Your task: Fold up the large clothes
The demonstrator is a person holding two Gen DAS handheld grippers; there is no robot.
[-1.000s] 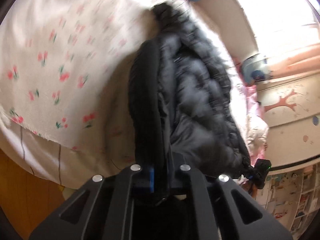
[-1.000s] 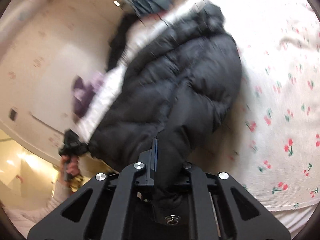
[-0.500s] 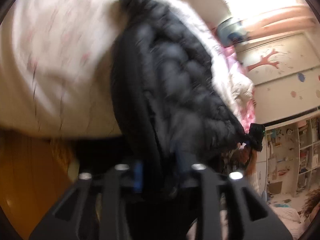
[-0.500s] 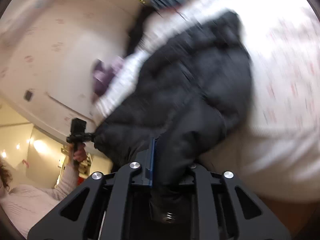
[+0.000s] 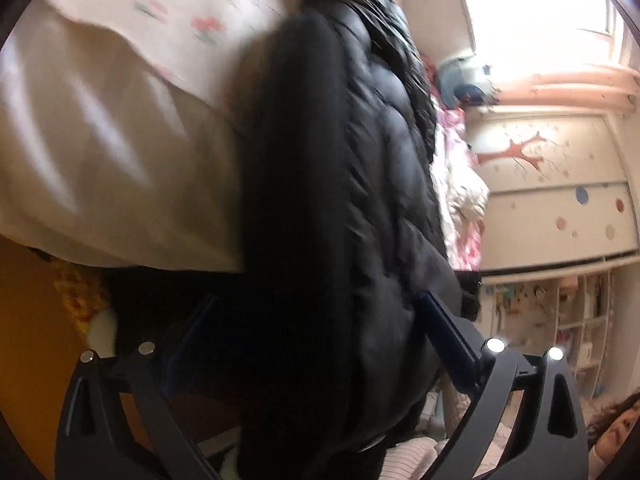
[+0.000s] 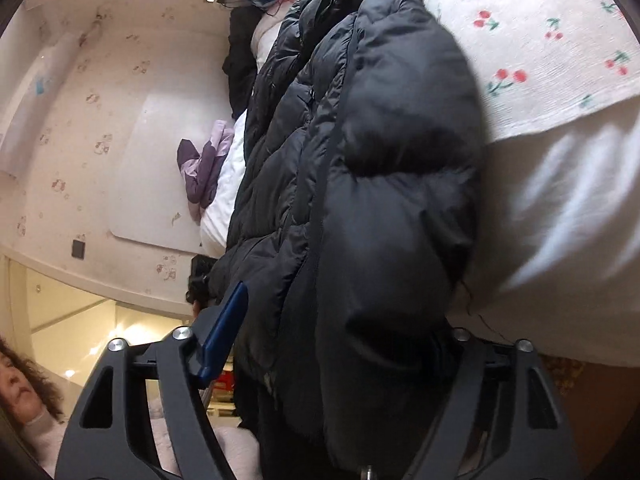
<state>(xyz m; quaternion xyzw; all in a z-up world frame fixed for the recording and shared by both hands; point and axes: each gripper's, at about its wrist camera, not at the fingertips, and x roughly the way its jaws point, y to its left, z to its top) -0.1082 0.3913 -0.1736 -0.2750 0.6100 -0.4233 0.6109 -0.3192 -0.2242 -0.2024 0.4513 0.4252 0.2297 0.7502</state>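
Note:
A black puffer jacket (image 5: 380, 140) (image 6: 380, 120) lies lengthwise on the cherry-print bed sheet (image 5: 180, 12) (image 6: 540, 20), and its near end hangs over the mattress edge. My left gripper (image 5: 312, 304) is low at that edge with its jaws opening wide. The jacket's hem bulges between the blue pads (image 5: 444, 324), which no longer pinch it. My right gripper (image 6: 344, 312) is at the other corner of the hem, its jaws opening too. One blue pad (image 6: 224, 328) stands beside the fabric, and the other finger is hidden behind the jacket.
The white mattress side (image 5: 100, 160) (image 6: 560, 200) drops to a wooden floor (image 5: 24, 340). A purple garment (image 6: 204, 168) and pink bedding (image 5: 460, 152) lie on the far side of the bed. A wardrobe (image 5: 540, 184) and shelves (image 5: 560, 320) stand beyond. A person's hair (image 6: 24, 380) shows low down.
Both grippers have sunk from above the bed to its near edge. Their jaws, shut on the jacket's hem before, have spread apart, and the hem now droops over the mattress edge.

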